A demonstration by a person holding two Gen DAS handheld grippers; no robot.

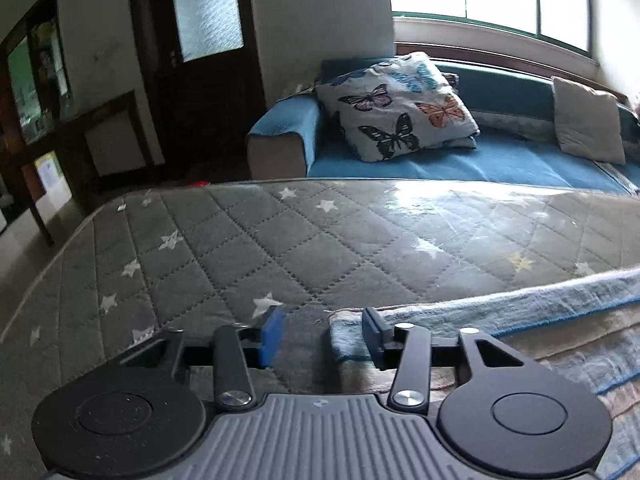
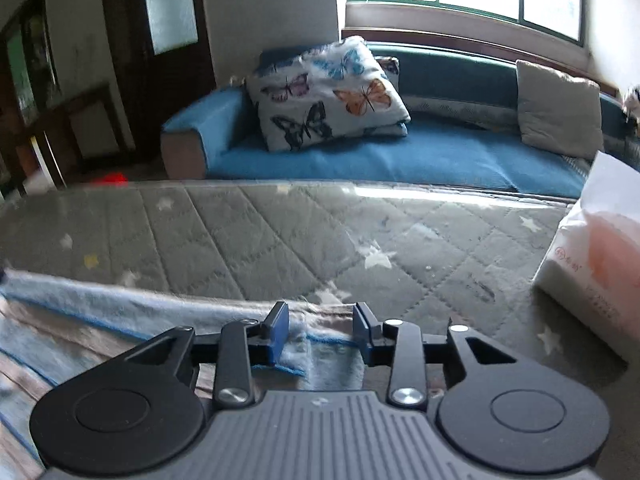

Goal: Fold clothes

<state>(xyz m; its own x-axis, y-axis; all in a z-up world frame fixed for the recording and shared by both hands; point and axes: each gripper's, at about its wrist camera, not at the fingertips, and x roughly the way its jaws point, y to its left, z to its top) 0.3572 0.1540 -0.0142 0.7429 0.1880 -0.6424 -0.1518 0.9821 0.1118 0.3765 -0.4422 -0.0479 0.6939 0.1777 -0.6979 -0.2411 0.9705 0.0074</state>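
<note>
The left hand-held gripper [image 1: 322, 334] stands partly open, its blue pads apart with a clear gap, and nothing is pinched between them. The left end of the folded cloth [image 1: 500, 320] lies just under and between the jaws: its corner sits close to the right pad, while the left pad hangs over bare quilt. The right hand-held gripper [image 2: 320, 330] is likewise partly open and holds nothing; the cloth's right end [image 2: 120, 320] lies between and beneath its pads, its blue-edged corner just below the left one.

The cloth is a fluffy, pale blue and pinkish-brown striped piece with a thin blue border, lying along the near edge of the grey quilted mattress [image 1: 280, 232] with white stars. It looks like a towel or a small fleece blanket; I cannot tell which. It already seems doubled over, with a rounded fold along its far side.

I judge it light, soft and limp: it will sag between two holds and droop if lifted by one end. The pile should give the pads good purchase, so slipping is unlikely. It is not fragile. The best holds look to be the two end corners, pinching all layers together so the fold stays aligned.

A white and pink pack [image 2: 592, 256] sits on the mattress to the right, well apart from the cloth.
</note>
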